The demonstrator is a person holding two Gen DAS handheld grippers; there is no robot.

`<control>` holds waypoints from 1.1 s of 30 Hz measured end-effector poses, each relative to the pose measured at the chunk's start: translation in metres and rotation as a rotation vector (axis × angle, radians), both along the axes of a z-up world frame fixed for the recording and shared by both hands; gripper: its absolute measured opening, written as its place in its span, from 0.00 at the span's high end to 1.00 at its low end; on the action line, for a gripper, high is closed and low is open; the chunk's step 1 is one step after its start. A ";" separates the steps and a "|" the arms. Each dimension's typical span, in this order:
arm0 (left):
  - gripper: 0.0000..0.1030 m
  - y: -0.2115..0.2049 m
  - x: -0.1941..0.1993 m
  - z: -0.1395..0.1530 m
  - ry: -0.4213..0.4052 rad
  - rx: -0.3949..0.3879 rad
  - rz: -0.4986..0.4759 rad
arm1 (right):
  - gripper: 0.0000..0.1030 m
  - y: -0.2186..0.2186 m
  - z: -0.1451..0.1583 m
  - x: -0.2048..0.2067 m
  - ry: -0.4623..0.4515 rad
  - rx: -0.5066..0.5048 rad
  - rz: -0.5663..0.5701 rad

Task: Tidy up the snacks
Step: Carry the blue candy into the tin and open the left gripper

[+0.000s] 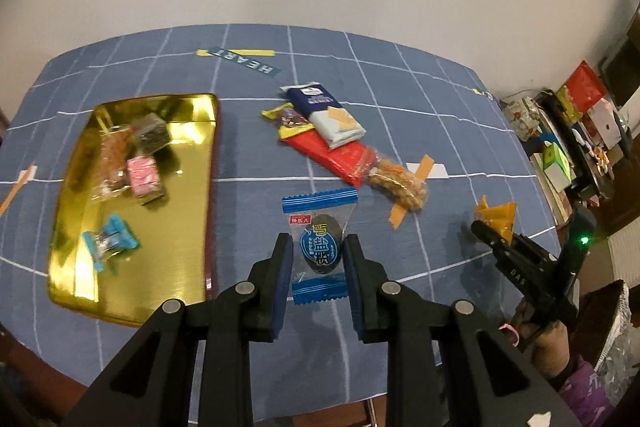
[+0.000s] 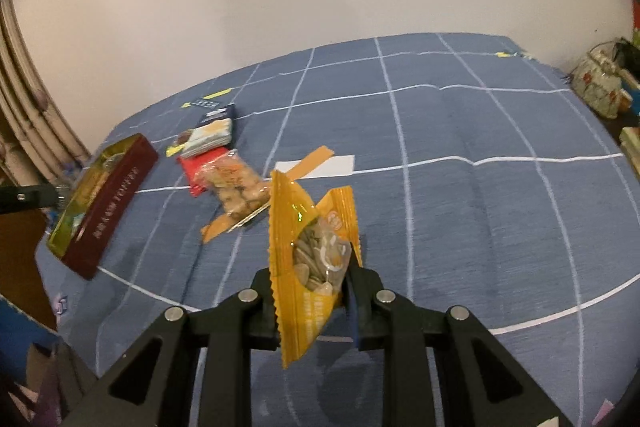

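Note:
My left gripper is shut on a blue-and-clear candy packet with a dark sweet inside, held above the blue checked tablecloth beside the gold tray. The tray holds several wrapped snacks, among them a pink one and a blue one. My right gripper is shut on an orange seed packet, lifted off the cloth; it also shows in the left wrist view. A pile of snacks lies mid-table: a navy cracker pack, a red pack and a clear nut bag.
The tray's dark red side faces the right wrist view at the left. Orange tape and a white card lie on the cloth. Cluttered shelves stand off the table's right edge. A wall rises behind the table.

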State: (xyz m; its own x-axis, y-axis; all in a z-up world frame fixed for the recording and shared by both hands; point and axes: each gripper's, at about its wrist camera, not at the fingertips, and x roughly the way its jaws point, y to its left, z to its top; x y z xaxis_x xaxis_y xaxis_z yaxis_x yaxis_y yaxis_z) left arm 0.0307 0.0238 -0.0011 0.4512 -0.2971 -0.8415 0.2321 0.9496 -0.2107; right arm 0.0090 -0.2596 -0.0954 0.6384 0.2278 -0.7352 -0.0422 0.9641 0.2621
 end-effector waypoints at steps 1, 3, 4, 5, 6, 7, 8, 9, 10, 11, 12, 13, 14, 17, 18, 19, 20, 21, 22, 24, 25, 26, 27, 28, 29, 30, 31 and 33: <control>0.78 0.003 -0.001 0.000 -0.005 0.001 0.005 | 0.78 0.000 0.000 0.000 -0.002 -0.009 -0.007; 0.78 0.010 -0.003 0.001 -0.015 0.007 0.021 | 0.78 0.001 0.000 0.000 -0.005 -0.022 -0.014; 0.78 0.015 -0.004 0.002 -0.019 0.007 0.028 | 0.78 0.002 0.000 0.000 -0.007 -0.027 -0.017; 0.78 0.019 -0.005 0.003 -0.024 0.006 0.034 | 0.78 0.002 0.000 -0.001 -0.009 -0.031 -0.021; 0.78 0.022 -0.005 0.003 -0.028 0.008 0.039 | 0.78 0.001 0.000 -0.001 -0.010 -0.035 -0.025; 0.78 0.025 -0.005 0.003 -0.034 0.012 0.046 | 0.78 0.001 0.000 -0.001 -0.011 -0.039 -0.030; 0.78 0.029 -0.005 0.004 -0.039 0.016 0.053 | 0.78 0.001 0.001 -0.001 -0.012 -0.042 -0.033; 0.78 0.033 -0.005 0.005 -0.045 0.019 0.061 | 0.78 0.002 0.001 -0.001 -0.012 -0.045 -0.035; 0.78 0.036 -0.005 0.005 -0.051 0.022 0.067 | 0.78 0.002 0.000 -0.001 -0.013 -0.049 -0.037; 0.78 0.040 -0.005 0.006 -0.059 0.029 0.078 | 0.78 0.003 0.000 -0.001 -0.012 -0.052 -0.038; 0.78 0.043 -0.005 0.006 -0.064 0.033 0.085 | 0.78 0.003 0.000 -0.001 -0.011 -0.056 -0.037; 0.78 0.046 -0.005 0.007 -0.070 0.037 0.092 | 0.78 0.004 -0.001 -0.001 -0.011 -0.062 -0.036; 0.78 0.050 -0.004 0.008 -0.076 0.042 0.101 | 0.78 0.005 0.000 -0.001 -0.011 -0.068 -0.035; 0.78 0.058 -0.002 0.008 -0.087 0.056 0.121 | 0.78 0.008 0.000 -0.001 -0.009 -0.078 -0.031; 0.78 0.060 -0.001 0.008 -0.089 0.057 0.125 | 0.78 0.007 -0.001 -0.001 -0.008 -0.076 -0.032; 0.78 0.062 -0.001 0.008 -0.091 0.060 0.129 | 0.78 0.007 -0.001 -0.001 -0.005 -0.073 -0.034; 0.78 0.065 0.000 0.007 -0.097 0.070 0.137 | 0.78 0.007 -0.002 -0.001 -0.003 -0.071 -0.035; 0.78 0.066 0.001 0.007 -0.100 0.079 0.143 | 0.78 0.006 -0.002 -0.001 -0.001 -0.068 -0.035; 0.78 0.068 0.002 0.006 -0.104 0.087 0.148 | 0.78 0.006 -0.002 -0.001 -0.002 -0.067 -0.035; 0.78 0.072 0.005 0.002 -0.101 0.095 0.159 | 0.78 0.006 -0.002 0.000 -0.001 -0.067 -0.034; 0.78 0.074 0.006 0.001 -0.096 0.097 0.163 | 0.78 0.006 -0.002 0.000 0.000 -0.068 -0.033; 0.78 0.076 0.008 -0.002 -0.091 0.100 0.168 | 0.78 0.006 -0.002 0.000 0.000 -0.069 -0.033; 0.78 0.079 0.009 -0.004 -0.086 0.102 0.173 | 0.78 0.006 -0.002 0.000 0.000 -0.069 -0.032; 0.78 0.081 0.010 -0.005 -0.083 0.103 0.178 | 0.78 0.006 -0.002 0.000 0.001 -0.069 -0.032; 0.78 0.083 0.011 -0.007 -0.081 0.104 0.181 | 0.78 0.006 -0.002 0.000 0.000 -0.069 -0.033; 0.78 0.086 0.012 -0.008 -0.078 0.103 0.187 | 0.78 0.006 -0.002 0.000 0.001 -0.069 -0.033; 0.78 0.088 0.014 -0.009 -0.075 0.102 0.192 | 0.78 0.006 -0.002 0.000 0.000 -0.069 -0.033; 0.78 0.095 0.015 -0.012 -0.071 0.099 0.206 | 0.78 0.006 -0.002 0.000 0.001 -0.069 -0.033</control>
